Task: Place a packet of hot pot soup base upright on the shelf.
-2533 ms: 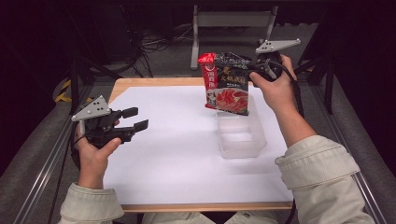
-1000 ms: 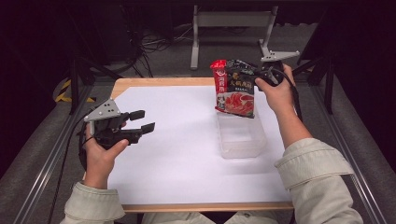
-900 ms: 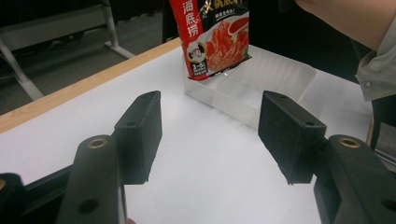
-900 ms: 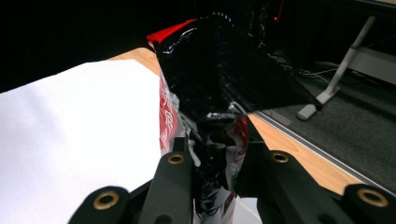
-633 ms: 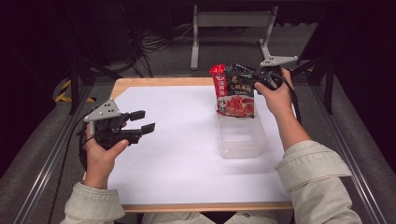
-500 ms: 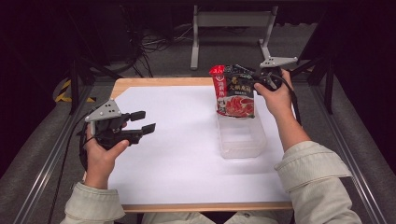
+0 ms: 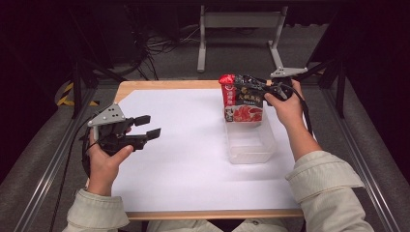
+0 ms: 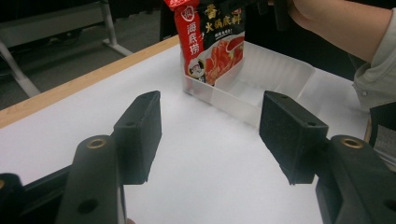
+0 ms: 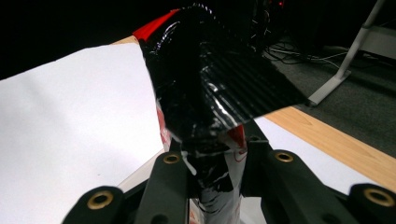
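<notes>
Overhead light lands on the white paper-covered wooden worktop (image 7: 193, 145), which reads bright and even; surroundings fall off to near-black at the left and right edges of the high view. High view is soft and slightly noisy, with no motion blur. Shadows under the left hand-held gripper (image 7: 145, 126) are faint and diffuse. The clear plastic rectangular tub (image 7: 249, 142) shows mild sheen and low contrast against the white. In the left gripper view, the near black jaws are soft while the glossy red-and-black printed food pouch (image 8: 210, 42) is sharper. In the right gripper view, the pouch sits too close: dark, defocused, specular streaks on its crinkled foil; white sheet nearly blown out.
</notes>
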Motion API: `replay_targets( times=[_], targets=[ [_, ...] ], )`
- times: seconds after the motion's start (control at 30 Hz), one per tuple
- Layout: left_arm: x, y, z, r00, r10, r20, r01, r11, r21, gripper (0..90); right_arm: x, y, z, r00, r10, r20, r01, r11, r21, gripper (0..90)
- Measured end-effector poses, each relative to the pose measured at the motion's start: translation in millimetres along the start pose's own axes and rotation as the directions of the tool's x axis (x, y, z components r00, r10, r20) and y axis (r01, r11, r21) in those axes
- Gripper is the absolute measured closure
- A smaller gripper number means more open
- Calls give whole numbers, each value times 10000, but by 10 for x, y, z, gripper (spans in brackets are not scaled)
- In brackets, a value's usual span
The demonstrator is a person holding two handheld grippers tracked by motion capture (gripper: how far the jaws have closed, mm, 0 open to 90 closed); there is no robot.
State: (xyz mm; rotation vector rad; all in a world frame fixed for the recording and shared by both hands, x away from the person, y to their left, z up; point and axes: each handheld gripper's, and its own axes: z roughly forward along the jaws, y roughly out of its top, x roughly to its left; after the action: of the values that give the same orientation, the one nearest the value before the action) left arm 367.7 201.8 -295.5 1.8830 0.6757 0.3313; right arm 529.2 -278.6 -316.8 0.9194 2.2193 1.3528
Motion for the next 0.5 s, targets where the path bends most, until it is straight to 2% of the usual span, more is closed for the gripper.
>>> replay_targets(
  times=[0.37,0.5],
  targets=[
    [11,-8,9,10000,52,4,-52,10000,39,392,-30,-146,-86,9997,96,230,-98,9999,99,771],
    [9,-15,15,10000,-42,37,41,10000,63,392,22,-166,-102,9990,-114,421,110,9999,95,774]
  ],
)
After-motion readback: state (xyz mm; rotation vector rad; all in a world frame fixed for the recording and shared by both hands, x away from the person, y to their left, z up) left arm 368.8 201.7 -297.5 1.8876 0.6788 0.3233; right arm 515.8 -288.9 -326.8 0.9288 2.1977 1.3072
